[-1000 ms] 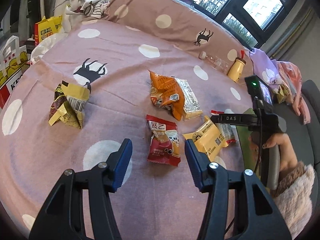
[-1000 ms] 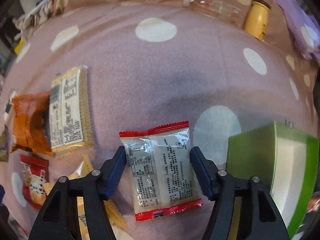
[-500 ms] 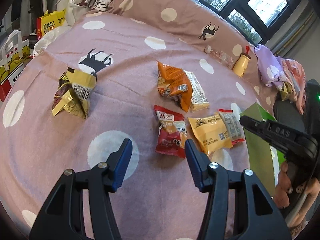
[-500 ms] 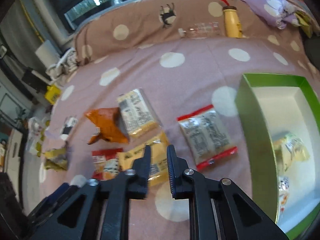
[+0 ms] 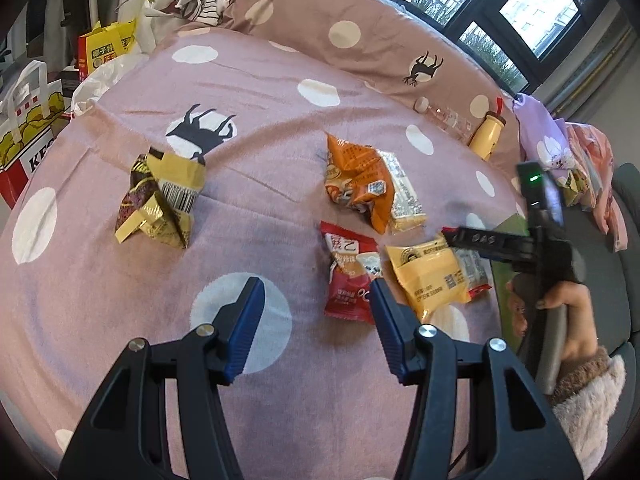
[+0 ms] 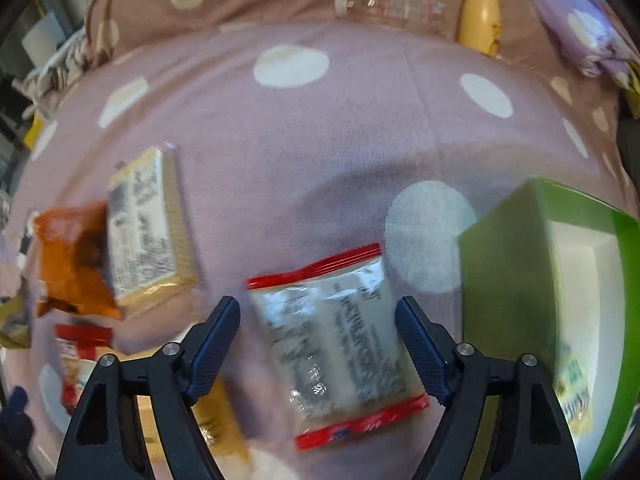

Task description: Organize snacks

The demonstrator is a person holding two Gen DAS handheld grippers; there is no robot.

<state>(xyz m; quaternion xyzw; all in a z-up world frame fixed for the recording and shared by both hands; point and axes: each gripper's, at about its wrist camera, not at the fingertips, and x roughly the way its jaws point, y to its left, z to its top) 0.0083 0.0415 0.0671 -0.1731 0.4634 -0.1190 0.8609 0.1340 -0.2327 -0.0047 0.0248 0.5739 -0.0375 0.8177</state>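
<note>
Red bag (image 5: 350,276) printed "KF" beside bed (image 5: 120,300), half cut off.

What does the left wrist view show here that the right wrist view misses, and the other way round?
Only the left wrist view: the gold wrapper, the windows, the person's hand and the open, empty left gripper.
Only the right wrist view: the green box's white inside, and the right gripper, just opened, straddling the red-edged packet.
Both: the orange bag, cracker pack and yellow bottle.

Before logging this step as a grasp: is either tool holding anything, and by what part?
Nothing held: right tool open astride the red-edged packet; left tool open, empty.
</note>
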